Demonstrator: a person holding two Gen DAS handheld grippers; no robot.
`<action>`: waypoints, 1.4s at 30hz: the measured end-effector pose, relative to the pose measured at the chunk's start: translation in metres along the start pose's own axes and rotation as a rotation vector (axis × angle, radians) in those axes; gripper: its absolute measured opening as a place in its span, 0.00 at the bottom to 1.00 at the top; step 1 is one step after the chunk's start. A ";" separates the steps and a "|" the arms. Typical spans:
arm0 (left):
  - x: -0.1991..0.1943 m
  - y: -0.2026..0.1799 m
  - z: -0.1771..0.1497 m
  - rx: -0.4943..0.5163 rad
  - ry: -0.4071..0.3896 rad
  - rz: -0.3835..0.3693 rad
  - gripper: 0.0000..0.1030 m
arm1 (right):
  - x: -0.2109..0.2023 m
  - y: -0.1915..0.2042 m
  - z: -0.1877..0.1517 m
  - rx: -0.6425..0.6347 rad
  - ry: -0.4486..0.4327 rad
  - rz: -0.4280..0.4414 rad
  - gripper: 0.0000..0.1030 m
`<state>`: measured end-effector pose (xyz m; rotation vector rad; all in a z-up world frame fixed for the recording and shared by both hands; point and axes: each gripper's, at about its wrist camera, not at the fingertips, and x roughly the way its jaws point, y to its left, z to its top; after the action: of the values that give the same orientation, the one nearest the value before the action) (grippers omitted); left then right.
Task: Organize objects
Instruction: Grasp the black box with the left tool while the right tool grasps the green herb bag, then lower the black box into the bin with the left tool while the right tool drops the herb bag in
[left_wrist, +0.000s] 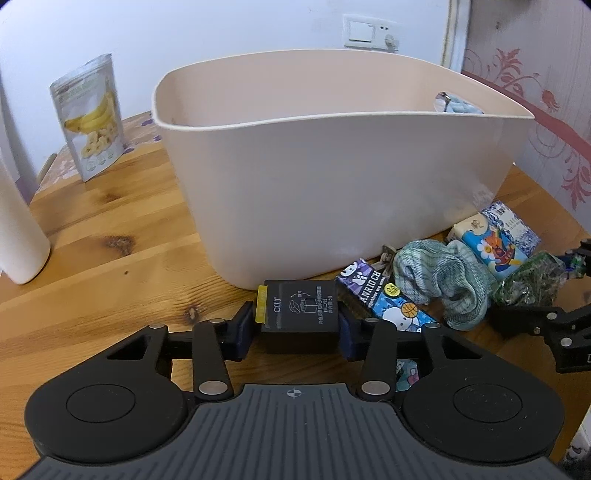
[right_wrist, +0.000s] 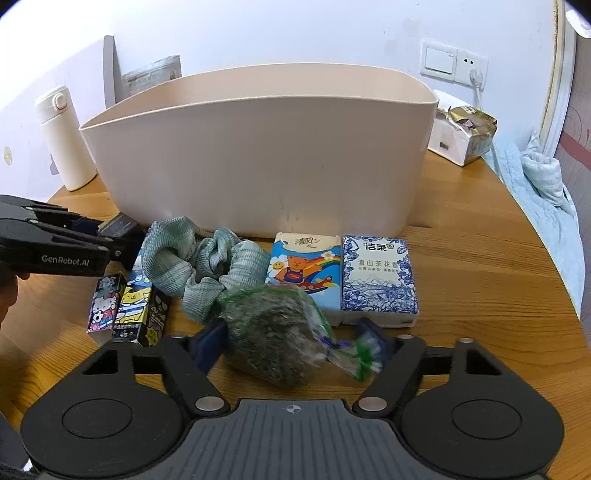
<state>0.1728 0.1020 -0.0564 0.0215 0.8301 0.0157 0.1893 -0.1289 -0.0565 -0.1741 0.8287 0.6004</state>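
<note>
We see our left gripper (left_wrist: 297, 328) at the bottom middle of its view, pinching a small black box (left_wrist: 298, 309) between its two blue pads, right in front of the big pink bin (left_wrist: 332, 177). Our right gripper (right_wrist: 291, 343) sits low in its view with its fingers spread around a green bag (right_wrist: 273, 332) lying on the wooden table (right_wrist: 480, 266); we cannot tell if they squeeze it. Above the bag lie a teal cloth (right_wrist: 207, 266), a bear tissue pack (right_wrist: 306, 273) and a blue tissue pack (right_wrist: 378, 277), touching side by side. Cartoon boxes (right_wrist: 125, 310) lie at the lower left. A white bottle (right_wrist: 64, 140) stands at the upper left.
</note>
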 end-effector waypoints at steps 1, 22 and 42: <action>0.000 0.001 0.000 -0.008 0.000 0.009 0.44 | 0.000 -0.001 0.000 0.000 -0.001 0.003 0.68; -0.030 0.002 -0.007 -0.025 -0.017 0.029 0.44 | -0.028 -0.006 -0.003 0.003 -0.047 0.037 0.33; -0.095 -0.005 0.033 0.001 -0.191 0.033 0.44 | -0.080 -0.033 0.037 0.016 -0.231 0.000 0.33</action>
<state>0.1336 0.0950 0.0357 0.0371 0.6389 0.0439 0.1896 -0.1768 0.0247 -0.0877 0.6097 0.6011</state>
